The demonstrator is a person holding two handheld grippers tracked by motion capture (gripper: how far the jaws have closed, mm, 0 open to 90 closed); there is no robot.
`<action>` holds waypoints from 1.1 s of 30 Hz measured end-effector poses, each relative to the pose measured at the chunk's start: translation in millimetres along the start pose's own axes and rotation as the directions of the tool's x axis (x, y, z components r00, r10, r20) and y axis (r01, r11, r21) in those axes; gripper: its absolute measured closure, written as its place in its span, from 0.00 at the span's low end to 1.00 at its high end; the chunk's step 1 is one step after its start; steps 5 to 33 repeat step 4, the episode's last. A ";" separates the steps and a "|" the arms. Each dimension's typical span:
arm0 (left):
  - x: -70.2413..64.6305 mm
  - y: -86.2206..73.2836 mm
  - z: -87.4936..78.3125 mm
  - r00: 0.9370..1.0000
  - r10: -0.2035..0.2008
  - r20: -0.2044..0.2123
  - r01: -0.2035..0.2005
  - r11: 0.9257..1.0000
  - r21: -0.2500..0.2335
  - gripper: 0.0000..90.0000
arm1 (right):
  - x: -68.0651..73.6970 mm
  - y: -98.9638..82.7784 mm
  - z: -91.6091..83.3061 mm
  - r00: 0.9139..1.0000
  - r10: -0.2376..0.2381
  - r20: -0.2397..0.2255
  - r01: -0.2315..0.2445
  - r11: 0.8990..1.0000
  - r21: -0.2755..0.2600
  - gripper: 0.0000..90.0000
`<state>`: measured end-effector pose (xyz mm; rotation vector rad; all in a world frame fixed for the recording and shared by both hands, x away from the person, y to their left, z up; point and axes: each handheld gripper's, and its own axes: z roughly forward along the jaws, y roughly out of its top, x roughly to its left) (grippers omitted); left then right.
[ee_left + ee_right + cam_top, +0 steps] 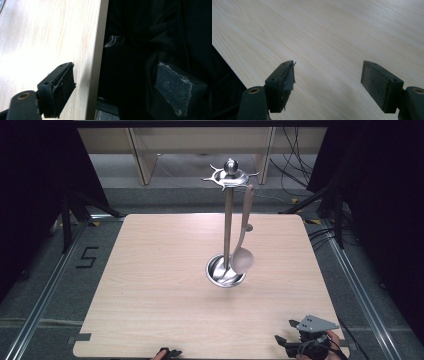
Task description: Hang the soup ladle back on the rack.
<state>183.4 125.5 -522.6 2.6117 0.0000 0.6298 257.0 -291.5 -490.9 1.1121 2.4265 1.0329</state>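
Resting at the near edge of a pale wooden table [150, 285], 2 hand-held grippers wait well apart from the only items on it. The right gripper [287, 332] sits at the near right corner under its grey three-cornered plate; the left gripper [170, 352] barely pokes over the near edge, left of it. Toward the far middle of the table stands a steel utensil stand [227, 227]: a round dish base, 1 upright pole, and a ring of hooks on top. A ladle [243, 245] hangs from 1 hook, its bowl down just above the dish.

Judging by this layout, the work looks either not begun or at a pause, with the ladle and stand as the likely target. A next move would call for a long forward reach, then a grip on the ladle's slim handle and a lift to clear the hook.

From the right gripper view, its jaws stand wide apart over bare wood, holding nothing. From the left gripper view, its jaws are also wide and empty, 1 over the table edge, 1 against dark clothing [150, 37]. The high view alone gives the stand's position.
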 end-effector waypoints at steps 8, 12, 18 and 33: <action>0.0 0.5 -0.1 1.000 -0.012 0.007 0.012 1.000 -0.002 0.17 | 1.9 -0.6 0.1 0.999 0.027 0.017 -0.027 1.000 0.001 0.30; 0.0 0.5 -0.1 1.000 -0.012 0.007 0.012 1.000 -0.002 0.17 | 1.9 -0.6 0.1 0.999 0.027 0.017 -0.027 1.000 0.001 0.30; 0.0 0.5 -0.1 1.000 -0.012 0.007 0.012 1.000 -0.002 0.17 | 1.9 -0.6 0.1 0.999 0.027 0.017 -0.027 1.000 0.001 0.30; 0.0 0.5 -0.1 1.000 -0.012 0.007 0.012 1.000 -0.002 0.17 | 1.9 -0.6 0.1 0.999 0.027 0.017 -0.027 1.000 0.001 0.30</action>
